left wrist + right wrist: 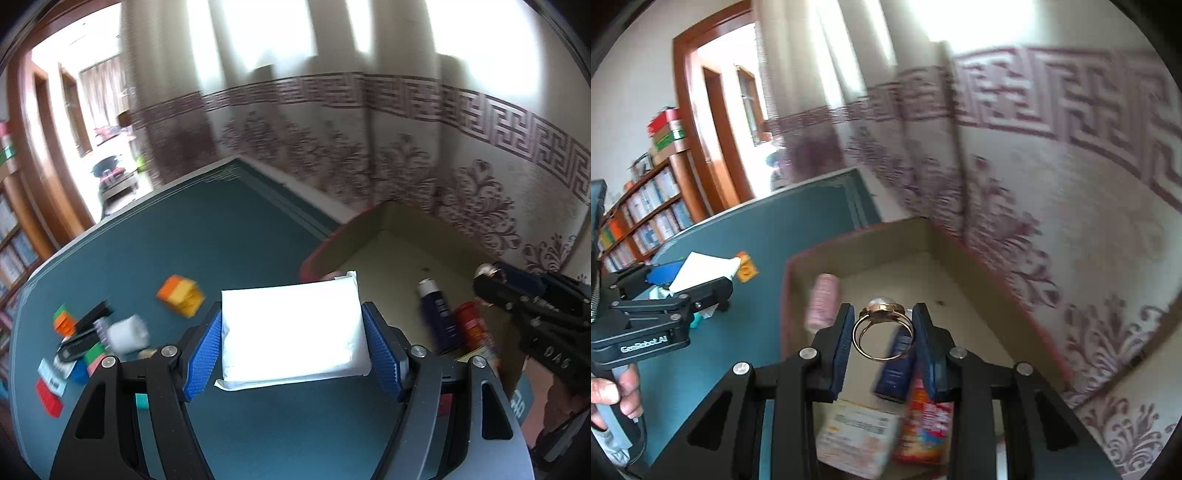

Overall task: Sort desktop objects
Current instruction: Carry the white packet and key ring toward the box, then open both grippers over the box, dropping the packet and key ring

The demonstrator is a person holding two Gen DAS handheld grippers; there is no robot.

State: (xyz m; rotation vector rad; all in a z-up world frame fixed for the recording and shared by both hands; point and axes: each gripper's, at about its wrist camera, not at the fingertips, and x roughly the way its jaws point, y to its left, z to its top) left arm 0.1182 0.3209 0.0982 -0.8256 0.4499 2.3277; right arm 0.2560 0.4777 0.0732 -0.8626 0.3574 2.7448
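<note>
My left gripper is shut on a white tissue pack, both blue pads pressed on its sides, above the teal table near the cardboard box's left wall. From the right wrist view this same left gripper shows at the left with the white pack. My right gripper is shut on a gold ring with a pale stone on top, held over the cardboard box. In the left wrist view the right gripper shows at the right over the box, the ring's stone at its tip.
Inside the box lie a dark blue bottle, a red packet, a pink tube and a pale carton. Several coloured blocks, a white roll and small items sit at the table's left. A patterned curtain hangs behind.
</note>
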